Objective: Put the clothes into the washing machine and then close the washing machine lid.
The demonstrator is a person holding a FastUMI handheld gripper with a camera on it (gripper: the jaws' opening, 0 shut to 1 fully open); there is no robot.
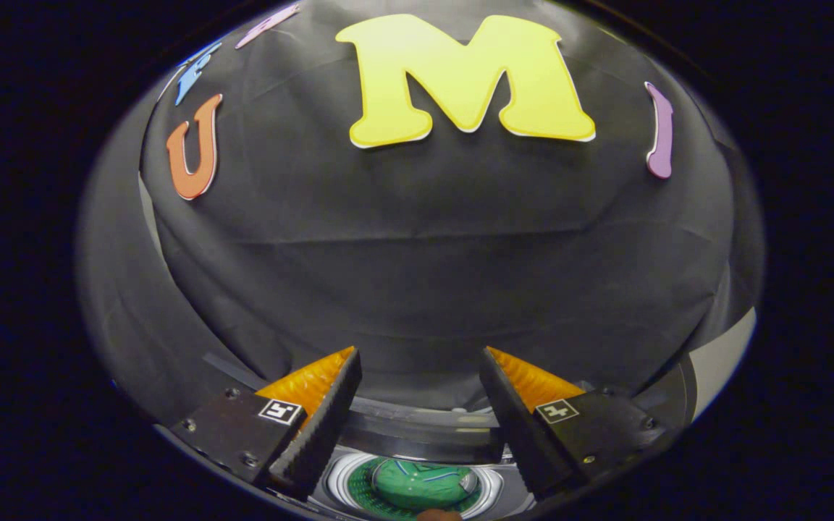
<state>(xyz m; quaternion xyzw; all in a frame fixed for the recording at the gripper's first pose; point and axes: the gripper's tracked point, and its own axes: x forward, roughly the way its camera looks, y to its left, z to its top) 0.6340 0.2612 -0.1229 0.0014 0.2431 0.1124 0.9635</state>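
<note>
Looking down between your fingers, you see green clothes (417, 483) lying inside the round washing machine (493, 486) tub, at 6 o'clock from the tool (420, 376). Your tool is spread wide and holds nothing. The clothes look to be in, so the lid may be next. Find it first, then push it down slowly. A dark curved band (417, 434) at 12 o'clock from the clothes may be the lid; you can't tell. The machine's lower part is cut off.
</note>
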